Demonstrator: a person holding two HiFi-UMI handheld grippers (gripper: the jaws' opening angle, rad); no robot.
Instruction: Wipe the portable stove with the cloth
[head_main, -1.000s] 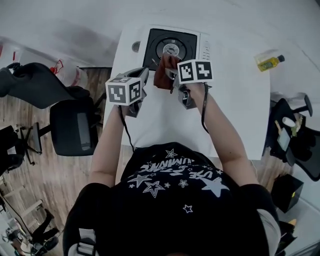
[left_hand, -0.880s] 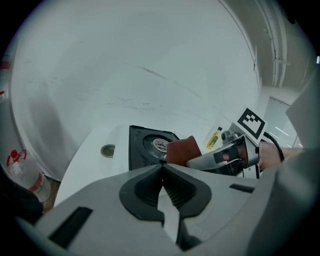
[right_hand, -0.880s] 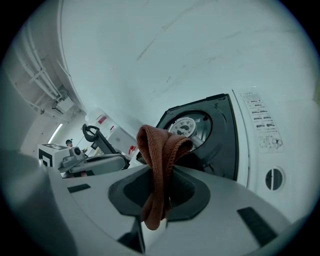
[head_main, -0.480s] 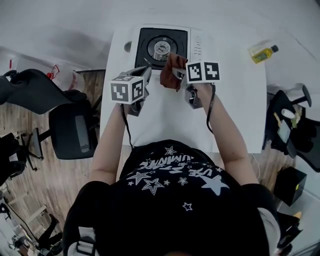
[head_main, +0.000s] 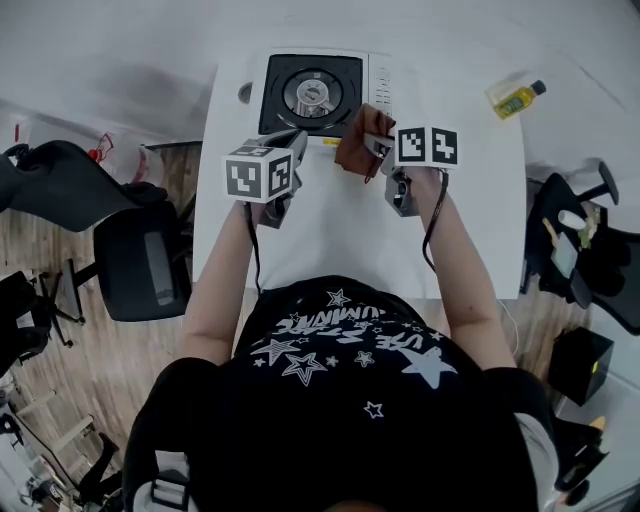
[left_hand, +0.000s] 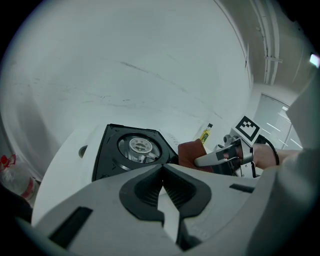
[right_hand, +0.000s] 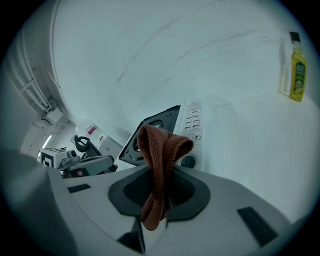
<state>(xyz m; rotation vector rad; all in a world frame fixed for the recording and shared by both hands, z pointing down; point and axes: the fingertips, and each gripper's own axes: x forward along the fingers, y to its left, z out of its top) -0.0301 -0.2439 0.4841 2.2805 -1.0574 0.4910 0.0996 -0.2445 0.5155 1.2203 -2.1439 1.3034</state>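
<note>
The person stands at a white surface (head_main: 470, 230) with 1 gripper in each hand, both held in front of the portable stove (head_main: 312, 95). The stove sits at the far edge of the surface, its black top and round burner uncovered, with the white control panel and knob on its right side.

The right gripper (right_hand: 161, 172) has its jaws clamped on the cloth (right_hand: 162, 145), a rust-brown knitted piece. It is folded over so that a loop rises above the jaws and the 2 ends hang below them. From above, the cloth shows at the stove's near right corner, by the control panel. I cannot tell whether it touches the stove.

The left gripper (left_hand: 162, 167) is just beside the other, to its left, at the stove's near edge. Its jaws are together with nothing between them, and they point toward the burner.

A small bottle (head_main: 516, 98) of yellow liquid with a dark cap lies well apart from the stove, at the far right of the surface. A black office chair (head_main: 150, 265) stands on the wooden floor (head_main: 90, 360) to the left.
</note>
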